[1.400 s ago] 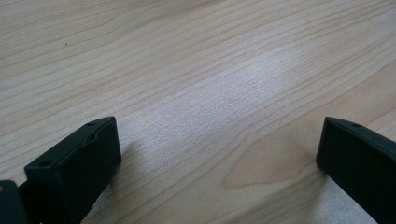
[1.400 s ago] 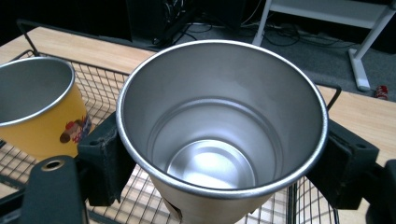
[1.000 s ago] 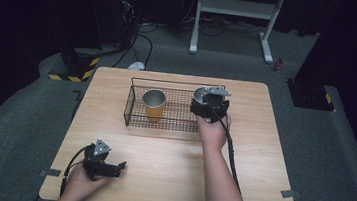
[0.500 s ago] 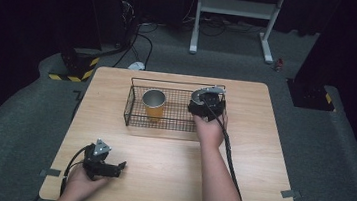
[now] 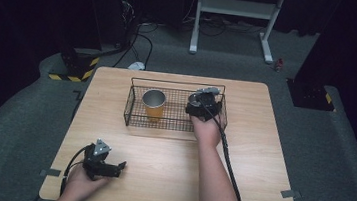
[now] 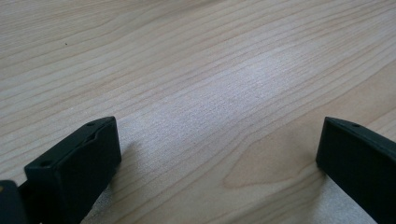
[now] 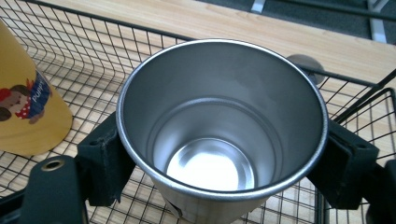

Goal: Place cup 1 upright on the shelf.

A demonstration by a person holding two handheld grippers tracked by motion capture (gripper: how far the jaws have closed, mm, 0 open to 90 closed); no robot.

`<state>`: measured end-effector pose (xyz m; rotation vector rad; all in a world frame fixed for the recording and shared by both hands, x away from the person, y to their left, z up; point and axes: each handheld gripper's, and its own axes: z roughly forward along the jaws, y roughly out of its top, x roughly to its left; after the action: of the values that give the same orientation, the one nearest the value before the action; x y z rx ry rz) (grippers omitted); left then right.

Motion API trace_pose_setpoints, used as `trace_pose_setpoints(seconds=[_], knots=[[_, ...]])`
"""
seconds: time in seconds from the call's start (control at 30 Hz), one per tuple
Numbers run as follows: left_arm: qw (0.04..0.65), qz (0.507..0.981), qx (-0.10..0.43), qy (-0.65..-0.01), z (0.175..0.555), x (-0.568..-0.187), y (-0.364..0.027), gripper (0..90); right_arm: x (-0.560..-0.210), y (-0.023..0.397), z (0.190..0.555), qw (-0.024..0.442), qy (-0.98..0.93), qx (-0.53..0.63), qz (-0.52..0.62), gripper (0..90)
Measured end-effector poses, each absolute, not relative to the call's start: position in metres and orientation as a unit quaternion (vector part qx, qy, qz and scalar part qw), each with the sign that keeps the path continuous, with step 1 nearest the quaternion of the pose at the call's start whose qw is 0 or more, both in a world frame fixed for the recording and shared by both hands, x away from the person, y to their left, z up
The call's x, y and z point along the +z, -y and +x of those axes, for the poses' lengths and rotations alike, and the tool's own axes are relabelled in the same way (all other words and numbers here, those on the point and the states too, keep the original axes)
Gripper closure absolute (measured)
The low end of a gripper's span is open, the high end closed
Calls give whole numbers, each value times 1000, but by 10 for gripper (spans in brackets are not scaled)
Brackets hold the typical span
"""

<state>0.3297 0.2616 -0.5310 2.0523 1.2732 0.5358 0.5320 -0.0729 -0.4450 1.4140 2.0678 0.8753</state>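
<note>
Over wire basket [image 5: 135, 111], right hand-held gripper [image 5: 199, 104] clamping steel cup [image 7: 219, 135], shifted left

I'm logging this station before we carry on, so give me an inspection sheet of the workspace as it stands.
Surface: light wooden table, bare wood in front of the basket.
Job's things: black wire basket at the table's far middle; yellow cup upright in its left part; steel cup, upright and empty, inside the basket's right part.
Clutter: nothing seen on the table.
Grippers: right claw shut on the steel cup, one jaw on each side; left claw open, low over the wood near the front left corner.
Cables: black cable trails along the right forearm.
Surroundings: grey carpet, white stand legs, floor wiring behind.
</note>
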Motion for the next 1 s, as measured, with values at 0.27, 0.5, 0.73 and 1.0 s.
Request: trace_pose_setpoints(seconds=[0.27,0.5,0.73,1.0], knots=[[328,784,205,-486,330,-531,-262,3,-452,71,535,234,-762,308,519,185],[328,784,204,-487,330,-531,-262,3,-455,69,537,230,-762,304,523,185],[328,783,205,-487,330,-531,-262,3,-459,70,539,222,-765,297,527,185],[329,783,204,-487,330,-531,-262,4,-462,66,539,221,-771,291,522,185]])
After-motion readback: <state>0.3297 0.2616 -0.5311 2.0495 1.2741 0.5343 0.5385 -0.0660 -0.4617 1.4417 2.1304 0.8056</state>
